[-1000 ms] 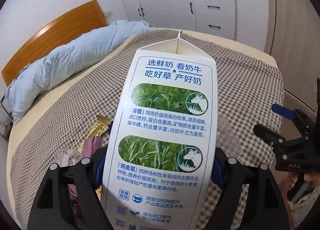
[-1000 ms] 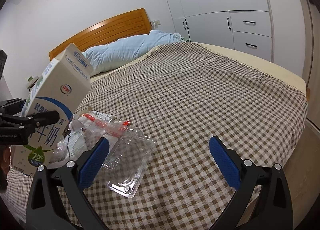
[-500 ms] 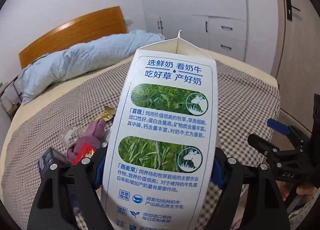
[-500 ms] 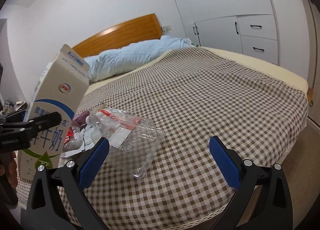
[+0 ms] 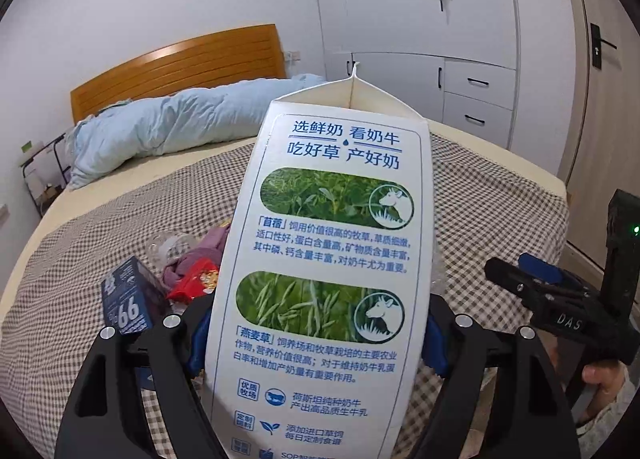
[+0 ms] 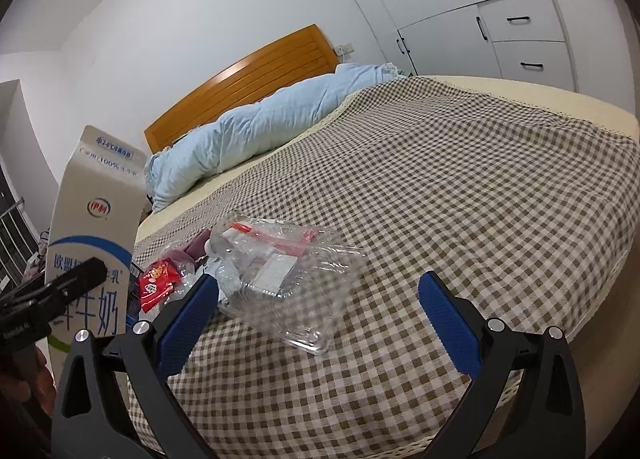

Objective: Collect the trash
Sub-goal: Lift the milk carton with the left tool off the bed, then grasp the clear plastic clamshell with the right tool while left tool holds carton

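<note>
Left wrist view: one milk carton (image 5: 324, 279) stands upright in the left tool (image 5: 314, 343), its blue pads pressing the carton's two sides, so the jaws sit wide around it. Behind it on the checked bedspread (image 5: 500, 227) lies one pile of trash: one dark blue box (image 5: 128, 299), one red snack wrapper (image 5: 194, 279), one purple cloth scrap (image 5: 204, 251) and crumpled clear plastic (image 5: 168, 243). The right tool (image 5: 532, 283) shows at the right edge, off the bed's side.

Right wrist view: the right tool (image 6: 316, 315) stands wide with nothing between its pads, over the near edge of the bed (image 6: 592, 107). One clear clamshell tray (image 6: 292, 279) lies just ahead of it, touching the pile. One light blue duvet (image 6: 272, 127) lies along the headboard (image 6: 248, 79). To the right of the tray the bedspread is open to its far edge.

Since a second ago the carton's grip is unchanged, while the left view has swung so the blue box and red wrapper have come into sight.
</note>
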Demonstrator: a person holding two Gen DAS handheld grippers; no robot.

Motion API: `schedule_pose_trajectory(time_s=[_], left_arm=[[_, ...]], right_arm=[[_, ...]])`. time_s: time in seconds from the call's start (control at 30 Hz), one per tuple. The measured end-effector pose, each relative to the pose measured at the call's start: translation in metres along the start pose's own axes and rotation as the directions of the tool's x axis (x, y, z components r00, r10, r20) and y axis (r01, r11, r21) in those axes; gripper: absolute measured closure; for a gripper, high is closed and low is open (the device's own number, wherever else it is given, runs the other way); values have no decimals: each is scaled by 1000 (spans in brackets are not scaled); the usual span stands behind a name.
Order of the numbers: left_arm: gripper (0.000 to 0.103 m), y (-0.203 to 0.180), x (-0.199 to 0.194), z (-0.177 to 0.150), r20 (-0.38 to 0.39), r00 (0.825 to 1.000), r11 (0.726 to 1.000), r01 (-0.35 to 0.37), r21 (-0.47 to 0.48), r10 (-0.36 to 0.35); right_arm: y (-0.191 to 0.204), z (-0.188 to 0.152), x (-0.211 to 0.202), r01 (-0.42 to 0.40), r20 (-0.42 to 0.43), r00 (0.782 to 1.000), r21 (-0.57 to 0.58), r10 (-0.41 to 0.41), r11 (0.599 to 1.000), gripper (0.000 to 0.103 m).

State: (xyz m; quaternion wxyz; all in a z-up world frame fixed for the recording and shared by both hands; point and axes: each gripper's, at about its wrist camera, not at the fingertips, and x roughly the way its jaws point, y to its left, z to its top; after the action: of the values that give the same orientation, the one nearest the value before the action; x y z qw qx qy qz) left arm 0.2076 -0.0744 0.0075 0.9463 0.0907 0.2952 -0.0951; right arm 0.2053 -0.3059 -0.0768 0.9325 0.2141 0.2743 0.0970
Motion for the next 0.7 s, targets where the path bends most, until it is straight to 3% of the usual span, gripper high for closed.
schedule_pose_trajectory(time_s=[0.23,0.37,0.5,0.63,0.7], left_arm=[[27,3,7,-4,-4,1000,1000,2,-23,-2],[27,6,10,-6,-4,1000,999,7,-39,-7],[27,13,15,-8,-8,1000,998,18,-54,-18],[27,15,17,-11,-10,1000,998,23,-53,-23],[27,16,17,-11,-9,1000,998,29,-53,-29]], right_arm=[[-8,-4,23,-27,-47,998,103,32,994,6],[-20,-8,44,-48,-74,995,236,67,971,6],[-35,-13,67,-81,-97,987,391,128,917,7],[-30,-13,74,-52,-99,990,411,101,910,7],[-26,-14,79,-38,-127,987,429,102,903,16]])
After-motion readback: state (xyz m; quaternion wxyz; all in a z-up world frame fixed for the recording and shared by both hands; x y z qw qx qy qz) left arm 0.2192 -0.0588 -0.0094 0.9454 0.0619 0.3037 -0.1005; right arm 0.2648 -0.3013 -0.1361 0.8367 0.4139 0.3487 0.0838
